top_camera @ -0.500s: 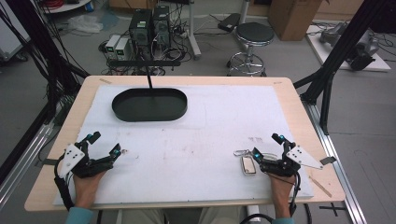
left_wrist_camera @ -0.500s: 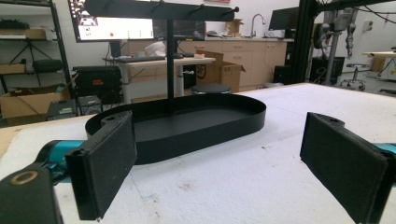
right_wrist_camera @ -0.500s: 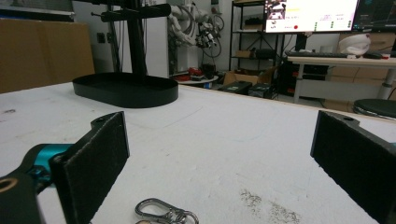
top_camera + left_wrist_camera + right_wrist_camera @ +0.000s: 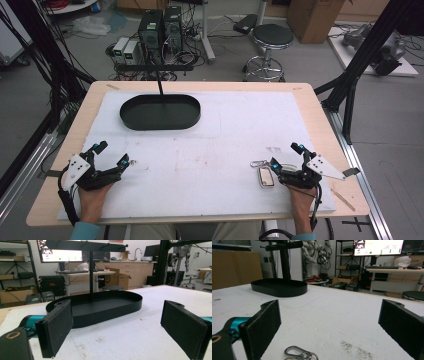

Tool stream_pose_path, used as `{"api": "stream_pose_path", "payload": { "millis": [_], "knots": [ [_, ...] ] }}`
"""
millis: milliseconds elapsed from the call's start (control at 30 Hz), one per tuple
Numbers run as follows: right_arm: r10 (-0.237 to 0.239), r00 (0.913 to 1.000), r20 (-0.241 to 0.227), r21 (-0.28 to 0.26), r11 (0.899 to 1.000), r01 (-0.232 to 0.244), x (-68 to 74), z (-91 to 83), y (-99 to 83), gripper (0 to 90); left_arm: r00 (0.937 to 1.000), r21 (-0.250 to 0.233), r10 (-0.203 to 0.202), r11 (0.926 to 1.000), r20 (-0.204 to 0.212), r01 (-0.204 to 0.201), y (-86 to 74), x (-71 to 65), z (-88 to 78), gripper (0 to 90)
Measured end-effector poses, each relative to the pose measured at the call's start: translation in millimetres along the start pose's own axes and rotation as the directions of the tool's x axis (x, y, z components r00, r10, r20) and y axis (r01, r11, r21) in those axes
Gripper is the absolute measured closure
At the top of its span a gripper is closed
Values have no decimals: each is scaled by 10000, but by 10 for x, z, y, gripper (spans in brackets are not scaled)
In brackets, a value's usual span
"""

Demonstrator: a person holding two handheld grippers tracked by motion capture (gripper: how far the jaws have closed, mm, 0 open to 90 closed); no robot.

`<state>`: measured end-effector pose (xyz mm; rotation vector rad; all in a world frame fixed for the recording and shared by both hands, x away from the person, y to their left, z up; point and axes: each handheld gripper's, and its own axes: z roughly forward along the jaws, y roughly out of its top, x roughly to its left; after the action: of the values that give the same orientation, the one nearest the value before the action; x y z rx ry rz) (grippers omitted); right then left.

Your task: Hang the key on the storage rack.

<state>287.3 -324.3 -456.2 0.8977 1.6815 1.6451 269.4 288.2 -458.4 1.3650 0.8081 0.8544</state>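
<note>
- While both hands rest at the near edge of the white-covered table [image 4: 225, 150], the left tongs [image 4: 111, 159] gape wide, holding nothing.
- Right tongs [image 4: 286, 156] are spread wide too, empty.
- A key fob [image 4: 265, 176] with a metal clasp [image 4: 298, 353] lies just beside their left jaw.
- Far off stands a black oval tray [image 4: 160, 112] with an upright post [image 4: 91, 272].

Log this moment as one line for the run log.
left gripper: open, on white mat | right gripper: open, beside silver key fob with clip | black oval tray with hanger stand: far left, empty
</note>
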Motion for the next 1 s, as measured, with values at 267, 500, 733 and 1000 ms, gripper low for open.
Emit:
{"api": "stream_pose_path", "payload": {
  "millis": [267, 500, 733, 1000],
  "knots": [
    [50, 9999, -113, 156, 9999, -48, -6, -16, 61, 37, 10000, 0, 12, 10000, -1, -12, 0, 0, 0, 110],
    [-292, 9968, -745, 487, 9983, 329, 9, -48, 254, 37, 10000, 6, -3, 10000, 9, 3, 0, 1, -1, 111],
    [-680, 9824, -1741, 1575, 9829, 959, -90, -95, 574, 38, 10000, -4, 4, 10000, -7, -4, 0, -1, -1, 111],
    [-950, 9602, -2626, 3078, 9349, 1766, -266, -52, 758, 47, 10000, -3, 4, 10000, -8, -4, 0, -2, -1, 111]
  ]
}}
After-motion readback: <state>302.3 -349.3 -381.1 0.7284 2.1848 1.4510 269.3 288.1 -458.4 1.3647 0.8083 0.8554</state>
